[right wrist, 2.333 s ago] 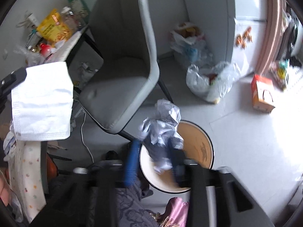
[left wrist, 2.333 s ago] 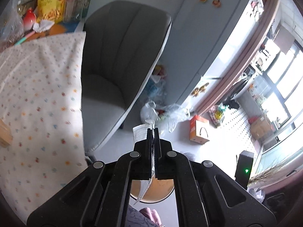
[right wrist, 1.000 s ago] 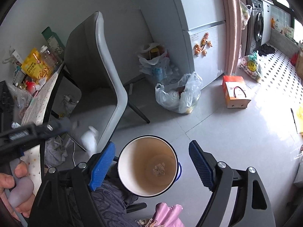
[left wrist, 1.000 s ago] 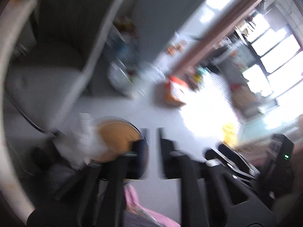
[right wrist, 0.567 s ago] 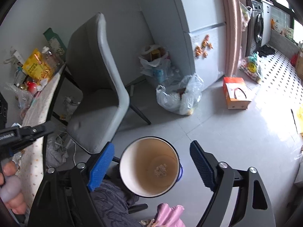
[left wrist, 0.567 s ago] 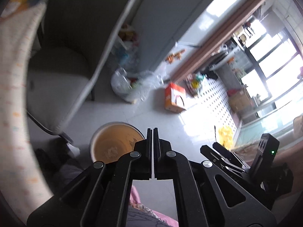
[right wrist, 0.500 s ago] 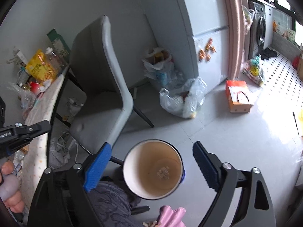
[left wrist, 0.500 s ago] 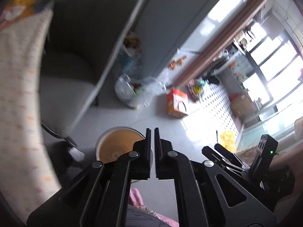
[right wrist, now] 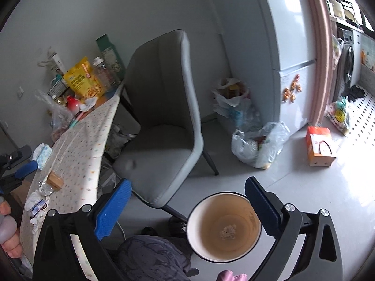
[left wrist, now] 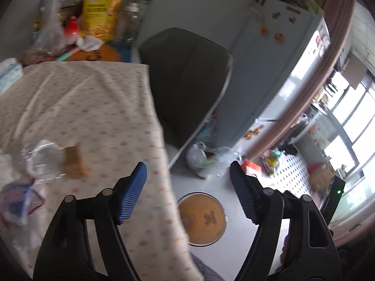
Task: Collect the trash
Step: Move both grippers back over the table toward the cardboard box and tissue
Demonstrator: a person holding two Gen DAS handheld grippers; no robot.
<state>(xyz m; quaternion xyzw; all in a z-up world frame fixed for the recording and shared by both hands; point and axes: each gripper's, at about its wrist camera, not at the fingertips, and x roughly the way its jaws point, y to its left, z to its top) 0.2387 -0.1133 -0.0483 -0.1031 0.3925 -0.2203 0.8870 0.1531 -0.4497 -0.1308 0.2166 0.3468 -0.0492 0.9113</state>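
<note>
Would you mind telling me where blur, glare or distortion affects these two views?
Left wrist view: motion-soft, with the clear plastic wrapper and small brown box on the tablecloth smeared; the windows blow out. Right wrist view: sharper, the bin crisp; sunlit floor glares; fisheye bends the fridge.

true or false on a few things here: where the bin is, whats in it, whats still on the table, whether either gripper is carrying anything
1. The round bin stands on the floor beside the table. True.
2. The bin is empty. False: small bits of trash lie on its bottom.
3. The left gripper holds a tissue. False: nothing is between its opening jaws.
4. A clear plastic wrapper and a small brown box lie on the table. True.
5. The right gripper carries crumpled paper. False: its opening jaws are empty.
</note>
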